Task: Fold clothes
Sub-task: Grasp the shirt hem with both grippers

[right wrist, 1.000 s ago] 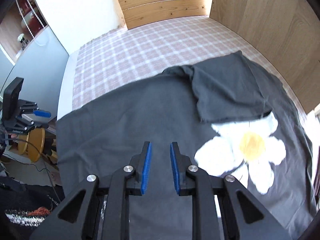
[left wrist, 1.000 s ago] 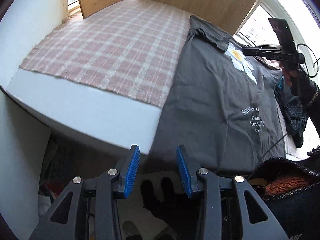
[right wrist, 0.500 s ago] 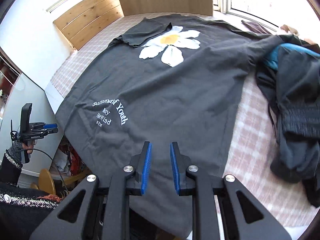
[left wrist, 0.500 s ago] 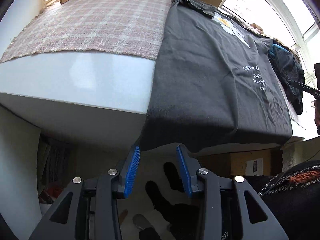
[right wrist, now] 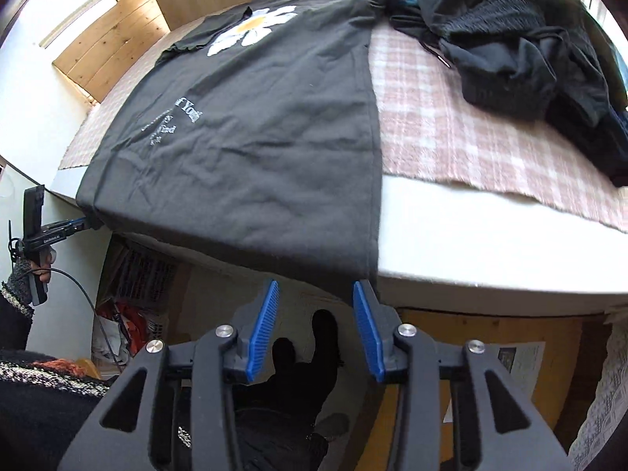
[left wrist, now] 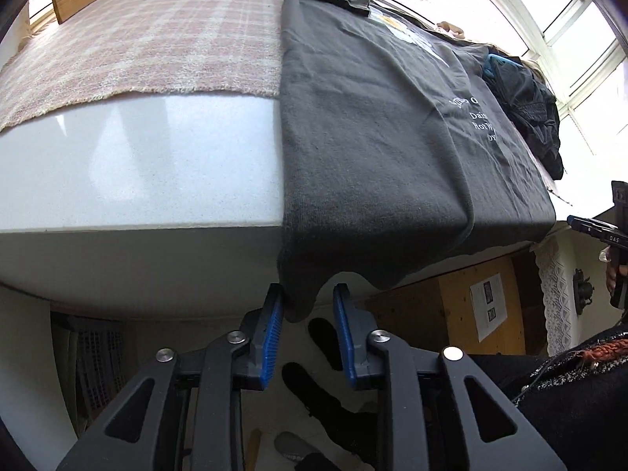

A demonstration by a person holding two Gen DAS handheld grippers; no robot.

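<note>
Below the bench edge, left gripper [left wrist: 307,306] spread wide, blue pads either side of the hanging left hem corner of the dark grey T-shirt [left wrist: 376,125], the left pad touching the cloth, not yet pinching. Likewise low at the front, right gripper [right wrist: 316,302] spread wide under the shirt's right hem corner, the right pad just at the hanging edge, nothing pinched. Spread flat across the white bench [left wrist: 137,165], T-shirt with hem draped over the near edge, white lettering [right wrist: 172,121] mid-body, white daisy print [right wrist: 255,25] with yellow centre near the far end, one sleeve folded over at the far left. Under the shirt's upper part, pink checked cloth [right wrist: 451,117] covering the bench top. Beside the shirt on the right, touching its far sleeve, heap of black clothes [right wrist: 522,39] with a bit of blue showing. Beyond, wooden panels [right wrist: 102,39] and bright windows.
</note>
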